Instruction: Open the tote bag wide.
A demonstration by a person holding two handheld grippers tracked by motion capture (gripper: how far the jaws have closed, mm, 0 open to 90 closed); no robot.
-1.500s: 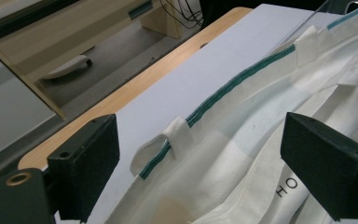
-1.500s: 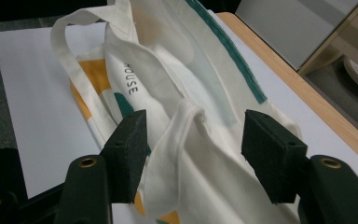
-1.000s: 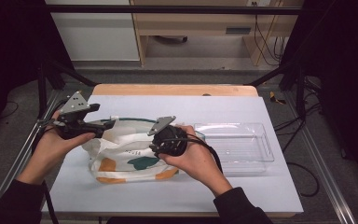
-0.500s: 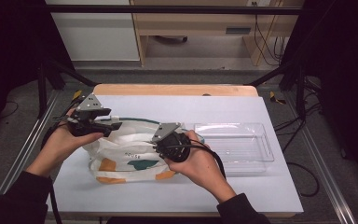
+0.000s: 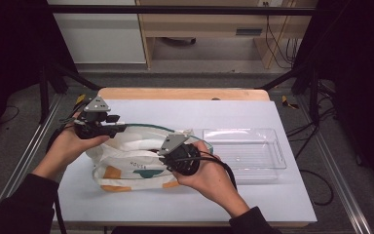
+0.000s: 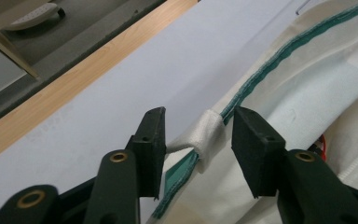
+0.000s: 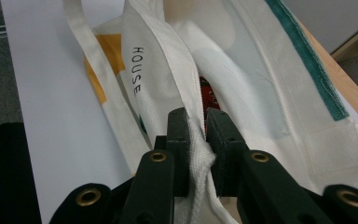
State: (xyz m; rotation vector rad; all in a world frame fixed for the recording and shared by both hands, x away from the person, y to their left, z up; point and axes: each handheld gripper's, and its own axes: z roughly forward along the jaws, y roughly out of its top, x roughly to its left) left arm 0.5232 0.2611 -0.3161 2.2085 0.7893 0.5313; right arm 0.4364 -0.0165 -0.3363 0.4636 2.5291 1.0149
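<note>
A white table [image 5: 126,200] with a wooden far edge stands in a dark room, with a grey floor around it. On its left half lies one cloth bag [image 5: 126,168], cream with orange and green patches and the word HOUSE on it. To the right of the bag, very near it, sits one clear plastic tray [image 5: 272,168]; I see nothing in it.

There are two grippers, one in each hand. The right gripper [image 7: 196,128] is clamped on the near rim of the bag's mouth; white cloth is squeezed between its jaws. I think it holds this side so that the mouth can be pulled open. The left gripper [image 6: 198,135] is at the far rim, at the left of the bag. Its jaws have just been closing, and they stand half apart on both sides of a cloth loop [image 6: 209,135] at the green trim [image 6: 279,56]; the pads do not press on it yet. Probably it will take this rim and spread the bag.

Something red [image 7: 209,100] shows deep inside the bag; what it is I cannot tell.
</note>
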